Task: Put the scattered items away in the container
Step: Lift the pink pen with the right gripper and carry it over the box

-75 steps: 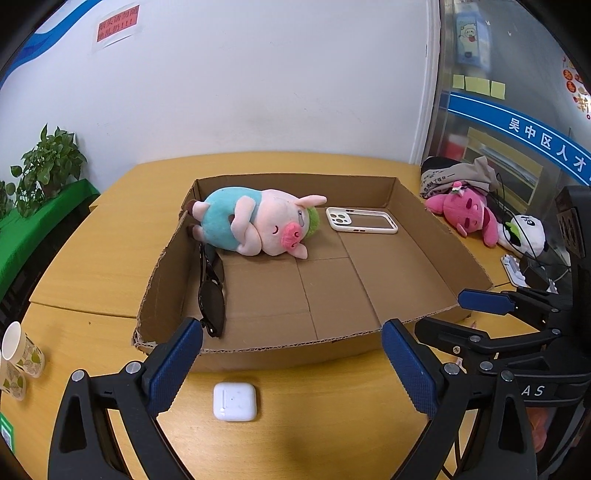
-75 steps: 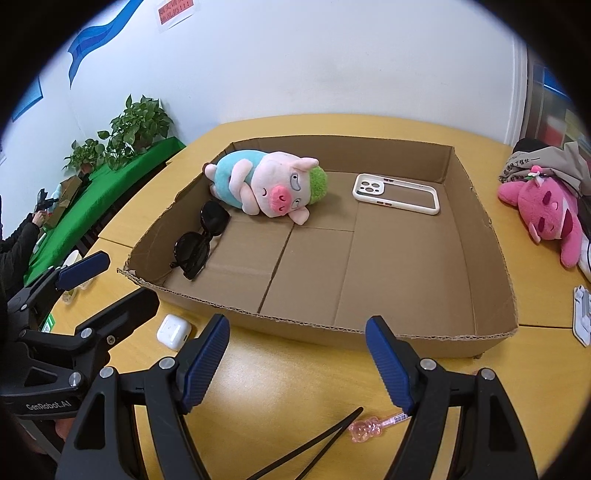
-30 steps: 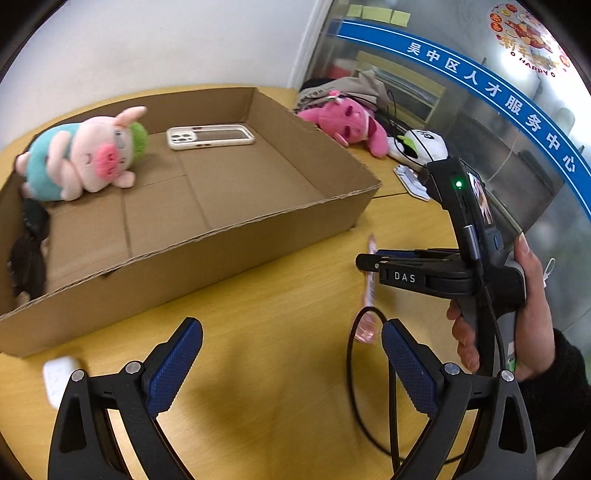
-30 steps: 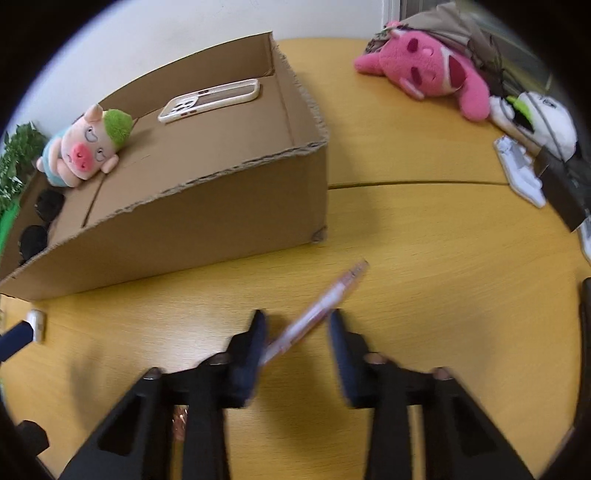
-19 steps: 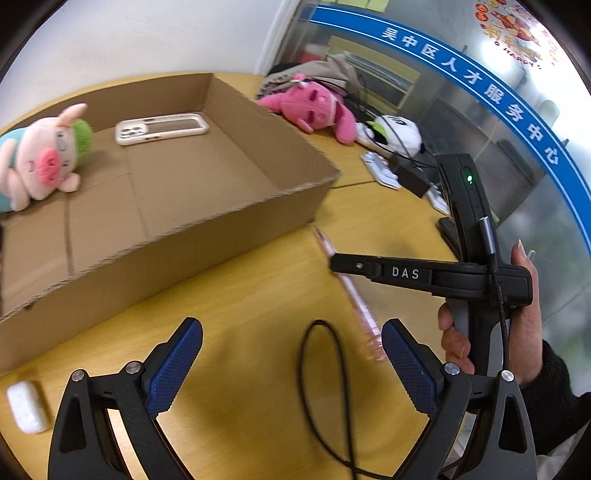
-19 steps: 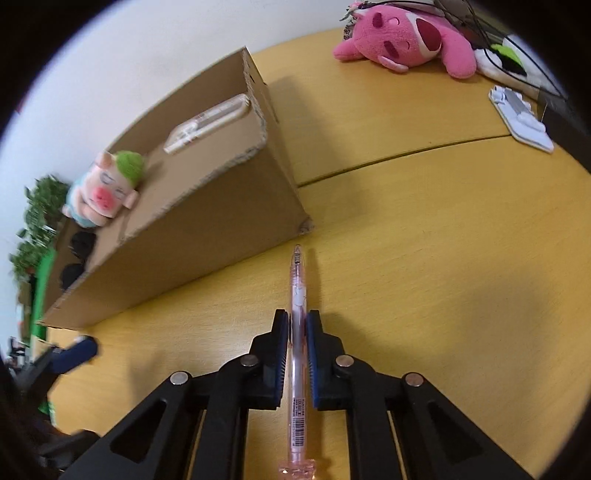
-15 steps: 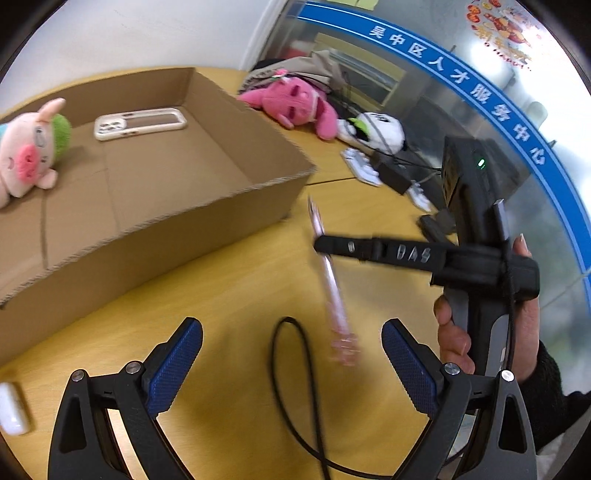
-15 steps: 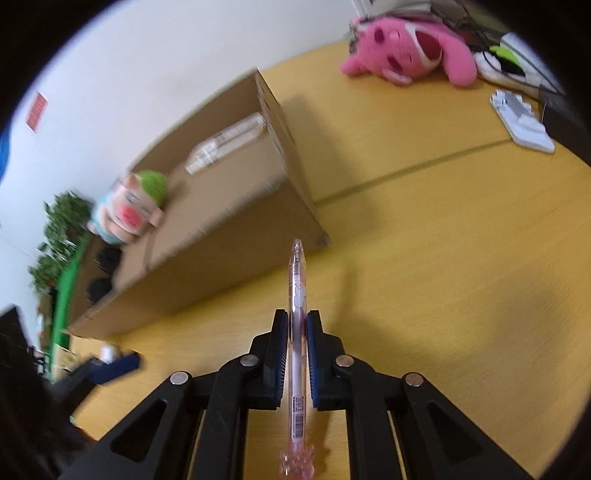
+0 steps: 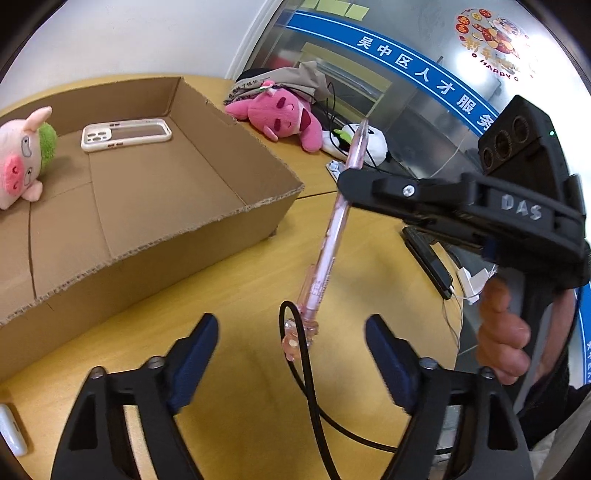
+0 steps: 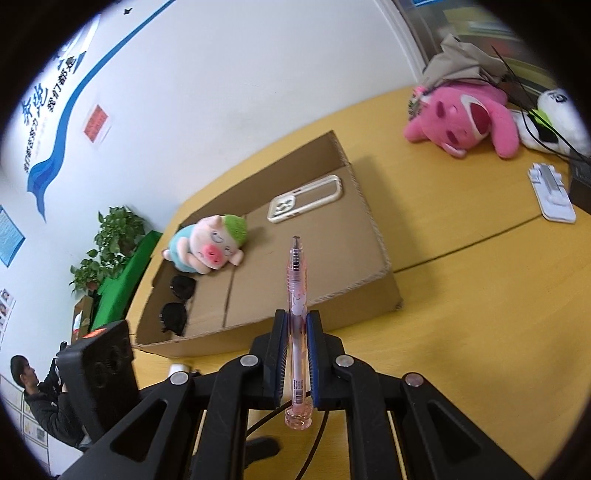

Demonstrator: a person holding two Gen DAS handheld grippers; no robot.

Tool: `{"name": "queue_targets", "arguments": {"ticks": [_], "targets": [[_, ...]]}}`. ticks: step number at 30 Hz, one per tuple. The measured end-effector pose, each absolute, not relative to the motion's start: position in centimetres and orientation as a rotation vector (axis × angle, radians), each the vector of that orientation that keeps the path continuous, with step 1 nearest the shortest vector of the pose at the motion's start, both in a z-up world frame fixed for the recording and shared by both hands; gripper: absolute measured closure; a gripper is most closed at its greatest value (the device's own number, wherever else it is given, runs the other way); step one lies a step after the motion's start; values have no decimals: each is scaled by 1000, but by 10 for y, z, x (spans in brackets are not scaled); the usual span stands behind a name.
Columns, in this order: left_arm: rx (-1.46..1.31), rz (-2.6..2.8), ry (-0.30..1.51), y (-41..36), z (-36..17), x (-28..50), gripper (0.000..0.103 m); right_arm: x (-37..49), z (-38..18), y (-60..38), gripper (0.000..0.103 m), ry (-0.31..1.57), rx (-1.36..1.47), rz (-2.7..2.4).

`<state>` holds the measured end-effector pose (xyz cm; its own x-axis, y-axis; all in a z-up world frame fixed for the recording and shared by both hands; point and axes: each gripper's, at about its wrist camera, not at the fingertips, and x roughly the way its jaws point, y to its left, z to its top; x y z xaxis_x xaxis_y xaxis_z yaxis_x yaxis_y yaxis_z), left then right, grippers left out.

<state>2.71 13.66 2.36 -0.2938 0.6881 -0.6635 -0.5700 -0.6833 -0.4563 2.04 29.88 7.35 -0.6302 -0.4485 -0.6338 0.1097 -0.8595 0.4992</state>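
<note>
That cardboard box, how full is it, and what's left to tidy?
Already in the cardboard box: pig plush, phone case, sunglasses. The right claw is shut on the pink pen, lifted off the table. The left claw holds nothing, its jaws closing. A white earbud case remains on the table.

Behind your table (image 10: 480, 280), a round top of yellow wood with a seam across it, stands a plain white wall (image 10: 229, 74). It carries a blue wave stripe (image 10: 66, 107) with lettering and a small red notice (image 10: 96, 124). To your right a glass partition (image 9: 417, 74) bears a blue band (image 9: 424, 74) of white characters, yellow sticky notes (image 9: 332, 7) and a round red sticker (image 9: 493, 40). At the far left potted plants (image 10: 110, 243) sit beside a green surface (image 10: 125, 280). A seated person (image 10: 33, 391) in dark clothes shows at that edge. Light is even and bright.
</note>
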Motion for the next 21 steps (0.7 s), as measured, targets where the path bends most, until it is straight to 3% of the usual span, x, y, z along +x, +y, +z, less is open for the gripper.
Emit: {"name": "queue_targets", "arguments": {"ticks": [2,8,16,20,21], "targets": [[-1106,2032,-161,136,27,27,29,21,83,295,94,-602,1121,-2498],[-1007,2061,-164,124,41,29,29,22,107,287,94,-579,1110,-2450],[-899,1967,-162,119,55,45,30,22,110,282,94,-357,1234,-2491],[-931,1828,-140,140,43,54,68,22,100,288,94,-389,1270,-2473],[-941,1814,-129,144,39,56,71,23,100,288,94,-396,1267,-2471]]}}
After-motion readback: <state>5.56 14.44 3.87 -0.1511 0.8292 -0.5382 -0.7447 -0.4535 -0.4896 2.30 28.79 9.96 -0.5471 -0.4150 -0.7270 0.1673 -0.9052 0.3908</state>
